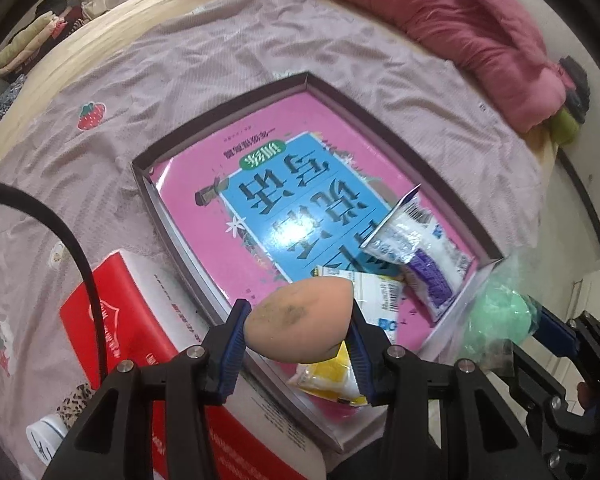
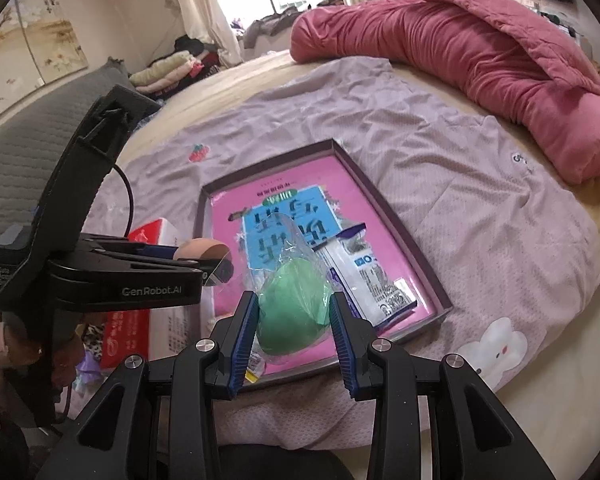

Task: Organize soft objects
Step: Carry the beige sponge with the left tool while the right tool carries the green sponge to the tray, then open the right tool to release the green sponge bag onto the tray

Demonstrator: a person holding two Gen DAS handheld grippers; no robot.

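Nearest me, my left gripper is clamped on the tan sponge, an egg-shaped makeup puff whose long axis runs across the jaws, its pointed end toward the right finger. It hangs over the near left rim of the shallow box, so I judge the coming move to be a short drop forward and right. My right gripper is closed on the green sponge, wrapped in clear film, which stands roughly upright between the pads over the near edge of the same box. Both hands are level, side by side, the left one slightly farther in. Inside the box, past both sponges, lie a white-and-purple packet and a yellow packet on a pink book. Left of the box sits a red-and-white carton.
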